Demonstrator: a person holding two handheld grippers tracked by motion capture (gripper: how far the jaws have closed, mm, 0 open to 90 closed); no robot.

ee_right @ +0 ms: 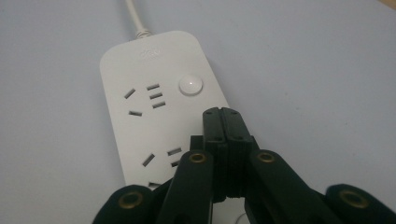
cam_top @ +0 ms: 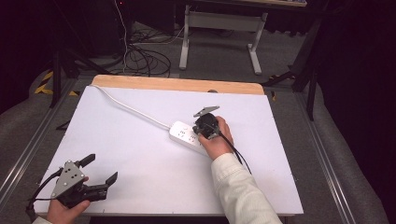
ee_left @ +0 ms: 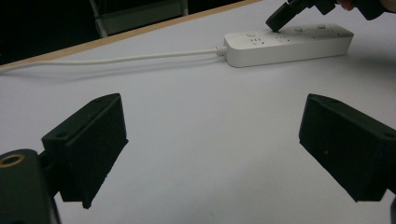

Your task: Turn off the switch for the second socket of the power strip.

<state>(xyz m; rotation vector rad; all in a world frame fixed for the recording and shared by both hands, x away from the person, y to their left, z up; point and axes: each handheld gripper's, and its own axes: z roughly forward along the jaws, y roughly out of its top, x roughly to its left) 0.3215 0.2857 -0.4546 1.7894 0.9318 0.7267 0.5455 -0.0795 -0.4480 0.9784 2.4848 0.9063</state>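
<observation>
A white power strip (cam_top: 186, 134) lies near the middle of the white table, its white cord (cam_top: 130, 108) running off to the far left corner. My right gripper (cam_top: 201, 131) is shut with nothing in it, its joined tips (ee_right: 222, 115) just above the strip (ee_right: 154, 107), a little short of a round white button (ee_right: 190, 85). My left gripper (cam_top: 100, 169) rests at the table's front left, jaws wide open and empty. In the left gripper view the strip (ee_left: 289, 44) lies far ahead, with the right gripper's tip (ee_left: 279, 19) pointing down onto it.
The white table top (cam_top: 140, 154) has a wooden strip (cam_top: 177, 84) along its far edge. Beyond it are a white desk frame (cam_top: 222, 28) and loose cables (cam_top: 144, 58) on the floor. Metal rails (cam_top: 28, 154) run along both sides.
</observation>
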